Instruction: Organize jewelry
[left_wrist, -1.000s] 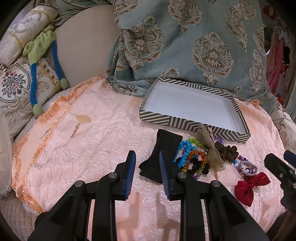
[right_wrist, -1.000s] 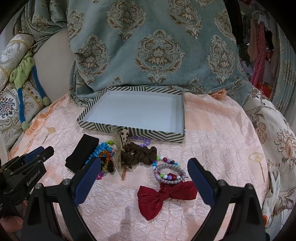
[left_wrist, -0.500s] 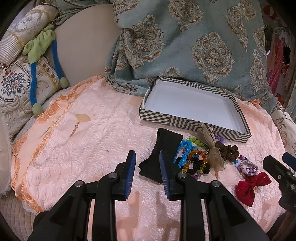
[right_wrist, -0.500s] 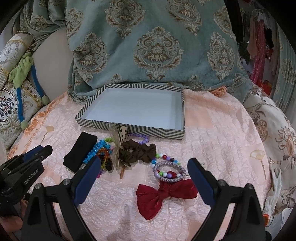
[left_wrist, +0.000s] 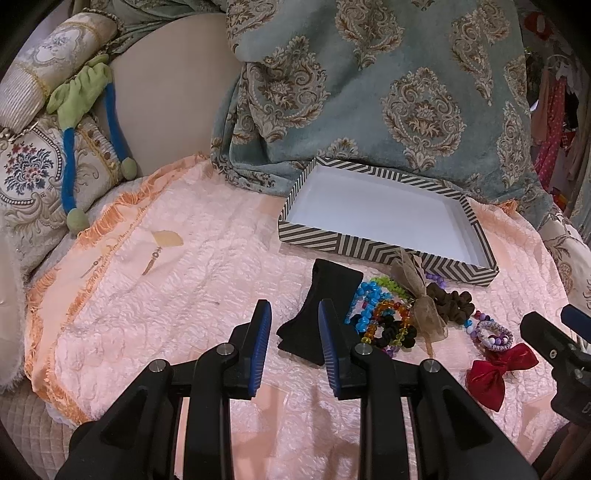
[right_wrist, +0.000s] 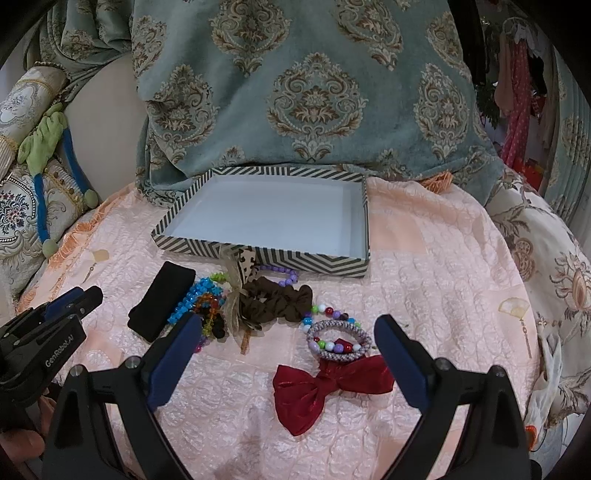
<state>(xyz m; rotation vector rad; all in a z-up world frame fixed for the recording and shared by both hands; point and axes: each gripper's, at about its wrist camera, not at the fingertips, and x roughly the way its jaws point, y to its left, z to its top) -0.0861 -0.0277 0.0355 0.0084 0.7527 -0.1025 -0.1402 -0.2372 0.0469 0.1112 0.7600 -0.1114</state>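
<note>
Hovering over the pink cloth (right_wrist: 424, 280), the right gripper (right_wrist: 288, 363) gapes wide above the red bow (right_wrist: 314, 387); the left gripper (left_wrist: 293, 341) stands narrowly parted, empty, near the black band (left_wrist: 325, 291)

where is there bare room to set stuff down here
The striped box is bare inside. The peach cover is free right of the brown scrunchie, and left of the black band. It is crowded from that band to the red bow.

A peach quilted bedspread (right_wrist: 424, 280) meets a teal damask curtain (right_wrist: 317, 92), perhaps.
</note>
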